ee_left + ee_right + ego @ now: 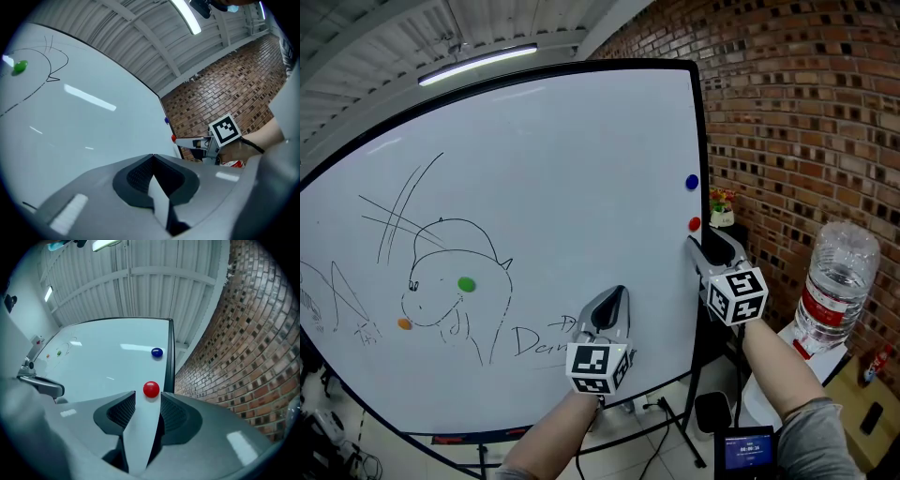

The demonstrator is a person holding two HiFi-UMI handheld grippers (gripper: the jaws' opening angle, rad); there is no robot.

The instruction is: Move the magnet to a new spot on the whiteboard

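A red magnet [695, 224] sticks near the right edge of the whiteboard [562, 169], below a blue magnet [692, 182]. My right gripper [698, 246] sits just below the red magnet [151, 389], jaws apart. The magnet lies just past the tips, level with the gap, and neither pad touches it. The blue magnet [157, 352] is farther up the board. My left gripper [617, 292] hovers in front of the lower middle of the board, its jaws closed together on nothing [153, 155]. A green magnet [466, 283] and an orange one [404, 323] sit on a line drawing at the left.
The board's black frame [171, 357] runs right beside the red magnet. A brick wall [806, 112] stands behind at the right. A plastic water bottle [834, 281] stands at the lower right, and a small screen [745, 452] lies below it. Handwriting [539, 339] crosses the lower board.
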